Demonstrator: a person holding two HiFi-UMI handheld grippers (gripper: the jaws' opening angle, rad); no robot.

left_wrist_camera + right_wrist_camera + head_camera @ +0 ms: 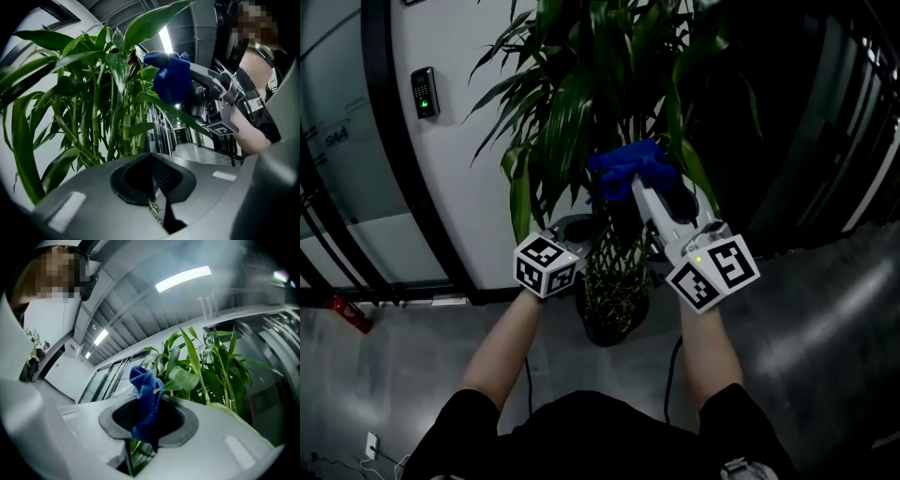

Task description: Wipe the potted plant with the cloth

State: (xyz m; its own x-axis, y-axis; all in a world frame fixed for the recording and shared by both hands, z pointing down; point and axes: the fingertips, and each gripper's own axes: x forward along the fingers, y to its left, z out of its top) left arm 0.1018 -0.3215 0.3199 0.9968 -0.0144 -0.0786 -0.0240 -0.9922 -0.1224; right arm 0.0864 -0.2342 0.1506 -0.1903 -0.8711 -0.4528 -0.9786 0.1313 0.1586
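The potted plant has long green leaves and thin stalks and rises from a dark pot on the floor. My right gripper is shut on a blue cloth up among the leaves. In the right gripper view the cloth bunches out of the jaws, with a green leaf showing in the gap beneath it. My left gripper sits lower, beside the stalks, with its jaws together. A thin yellowish scrap lies at their seam. The left gripper view shows the cloth against a leaf.
A white wall with a keypad stands behind the plant on the left. A red object lies on the grey floor at the wall's foot. Dark glass partitions run along the right. A cable hangs from the right gripper.
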